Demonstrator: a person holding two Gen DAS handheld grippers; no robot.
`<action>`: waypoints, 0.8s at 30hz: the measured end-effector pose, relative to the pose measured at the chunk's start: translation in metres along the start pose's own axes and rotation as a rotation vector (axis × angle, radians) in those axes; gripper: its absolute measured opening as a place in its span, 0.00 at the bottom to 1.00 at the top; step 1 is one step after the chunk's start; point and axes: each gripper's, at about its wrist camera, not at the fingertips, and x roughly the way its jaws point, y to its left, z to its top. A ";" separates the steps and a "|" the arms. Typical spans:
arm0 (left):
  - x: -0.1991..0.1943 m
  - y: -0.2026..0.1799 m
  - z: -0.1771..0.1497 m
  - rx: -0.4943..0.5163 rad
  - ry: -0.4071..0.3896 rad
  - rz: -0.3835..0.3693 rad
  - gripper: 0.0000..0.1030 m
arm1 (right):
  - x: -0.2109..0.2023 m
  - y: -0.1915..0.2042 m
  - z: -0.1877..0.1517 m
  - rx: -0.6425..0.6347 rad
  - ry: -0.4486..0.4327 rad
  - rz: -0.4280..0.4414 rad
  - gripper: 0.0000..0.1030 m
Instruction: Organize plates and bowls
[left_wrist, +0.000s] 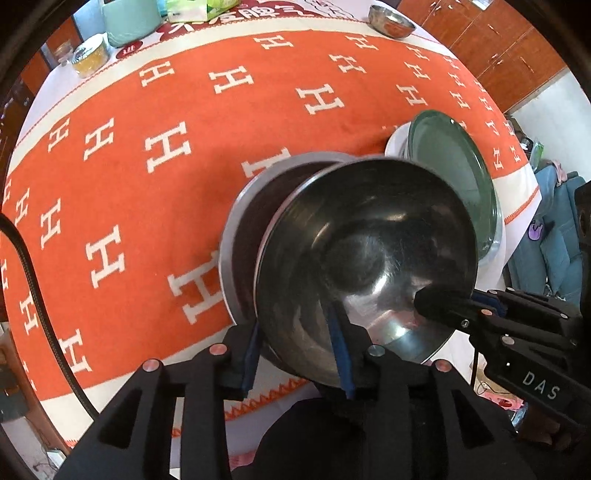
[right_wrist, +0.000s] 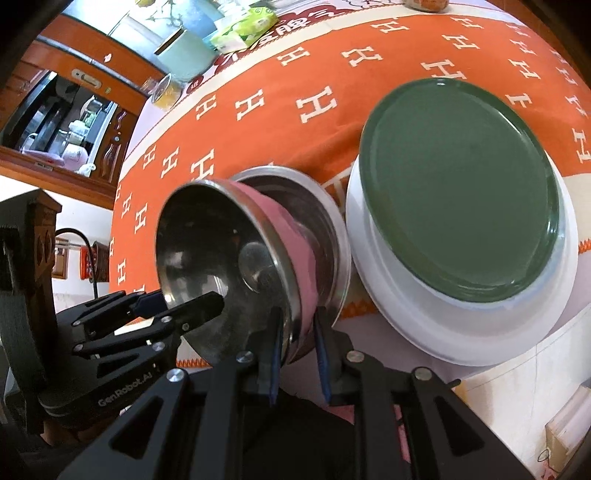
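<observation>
left wrist: tool (left_wrist: 299, 354) astride bowl (left_wrist: 365, 273) rim

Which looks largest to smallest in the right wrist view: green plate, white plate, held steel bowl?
1. white plate
2. green plate, stacked on it, slightly smaller
3. held steel bowl, smallest, though its nearness to the camera inflates it

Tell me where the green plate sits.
The green plate sits stacked on a white plate on the orange tablecloth, right of the steel bowls in the right wrist view.
</observation>
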 end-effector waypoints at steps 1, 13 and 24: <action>-0.002 0.001 0.000 -0.002 -0.006 0.002 0.34 | 0.000 0.000 0.000 0.000 -0.002 0.000 0.23; -0.025 -0.001 0.002 -0.010 -0.068 0.002 0.39 | -0.022 0.000 -0.002 -0.007 -0.043 -0.002 0.27; -0.067 -0.021 -0.010 -0.011 -0.254 -0.035 0.50 | -0.057 -0.004 -0.011 -0.064 -0.143 -0.004 0.27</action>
